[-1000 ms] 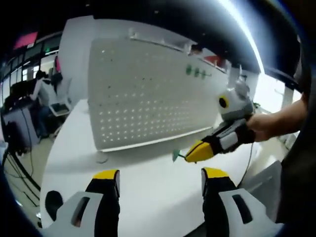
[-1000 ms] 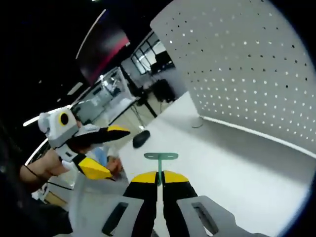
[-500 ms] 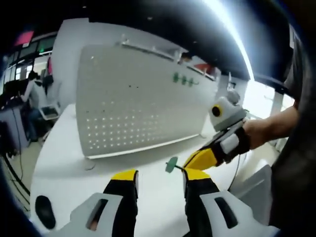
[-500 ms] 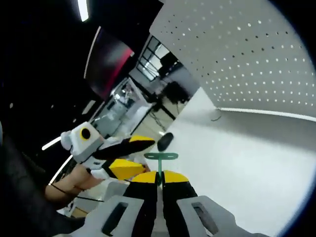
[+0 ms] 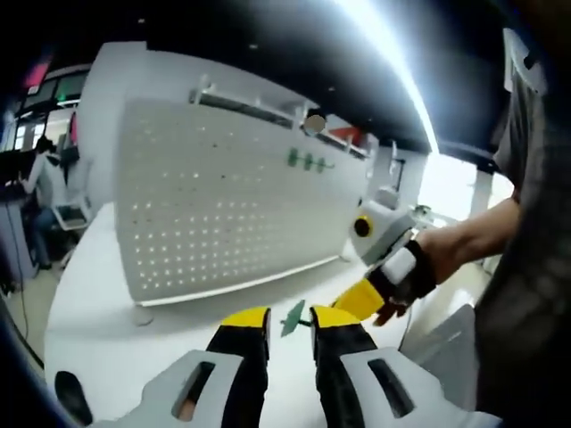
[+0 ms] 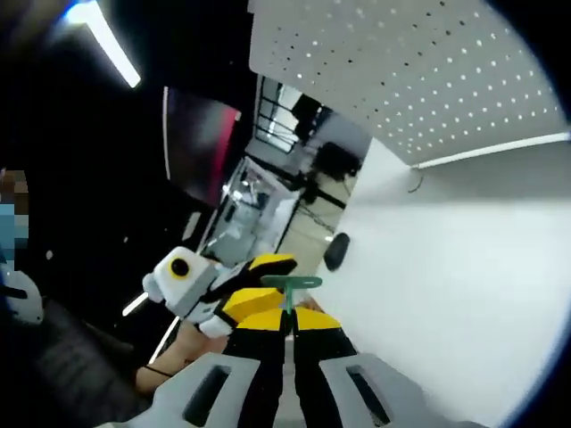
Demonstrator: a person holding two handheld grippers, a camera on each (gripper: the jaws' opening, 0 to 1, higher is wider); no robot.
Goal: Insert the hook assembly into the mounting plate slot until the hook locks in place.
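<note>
A small green hook (image 6: 290,283) with a flat head sticks up from my right gripper (image 6: 287,319), which is shut on its stem. In the left gripper view the same hook (image 5: 293,316) sits between the yellow tips of my left gripper (image 5: 290,319). Those jaws stand narrowly apart on either side of the head, with small gaps. My right gripper (image 5: 355,301) reaches in from the right, held by a hand (image 5: 437,254). My left gripper (image 6: 278,283) faces the hook head-on. The white perforated mounting plate (image 5: 223,214) stands upright behind, and its holes (image 6: 428,71) show above.
Several green hooks (image 5: 303,161) hang near the plate's top edge. A black oval object (image 5: 67,392) (image 6: 337,251) lies on the white table (image 5: 116,348). Beyond the table's left end are office desks and a seated person (image 5: 36,169).
My left jaws have narrowed from wide apart to a slim gap. The two grippers have come together, so the hook now sits between the left tips.
</note>
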